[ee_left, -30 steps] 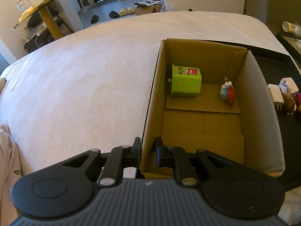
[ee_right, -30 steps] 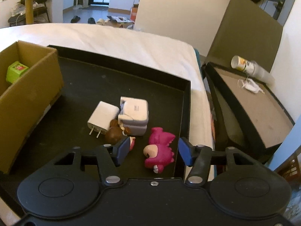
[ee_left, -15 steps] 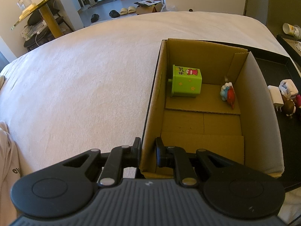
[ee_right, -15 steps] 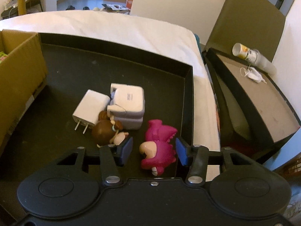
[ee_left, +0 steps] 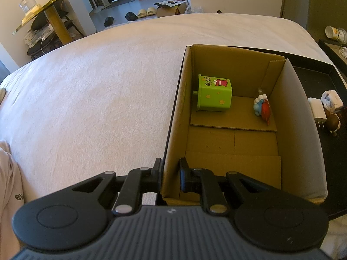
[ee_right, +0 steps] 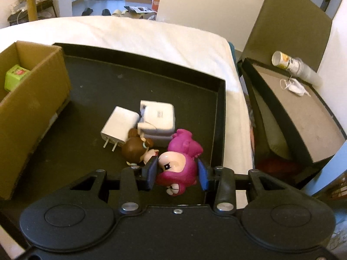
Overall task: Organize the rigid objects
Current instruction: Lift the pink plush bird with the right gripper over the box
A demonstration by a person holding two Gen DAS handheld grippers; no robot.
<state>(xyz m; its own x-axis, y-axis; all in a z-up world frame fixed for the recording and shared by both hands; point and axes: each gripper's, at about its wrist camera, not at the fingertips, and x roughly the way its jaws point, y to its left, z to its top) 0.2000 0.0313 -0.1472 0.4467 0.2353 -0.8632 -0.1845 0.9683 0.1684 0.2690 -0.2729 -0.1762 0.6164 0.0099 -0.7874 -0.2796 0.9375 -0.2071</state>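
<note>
White bedding (ee_left: 91, 99) carries a black tray (ee_right: 219, 99). On it, the right gripper (ee_right: 176, 172), jaws just closing, clamps the pink toy (ee_right: 177, 164) beside a brown figure (ee_right: 135, 150) and two chargers (ee_right: 118, 125). The left gripper (ee_left: 170, 174) pinches the box (ee_left: 173, 130) wall; inside stand a green cube (ee_left: 213, 95) and a small figure (ee_left: 262, 108).

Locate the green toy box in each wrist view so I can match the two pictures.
Left wrist: the green toy box sits right of centre, at the far end of the cardboard box, near its left wall.
Right wrist: at the far left edge, only the green toy box's top shows over the cardboard box's wall.
Shared landmark: the white plug charger on the black tray.
</note>
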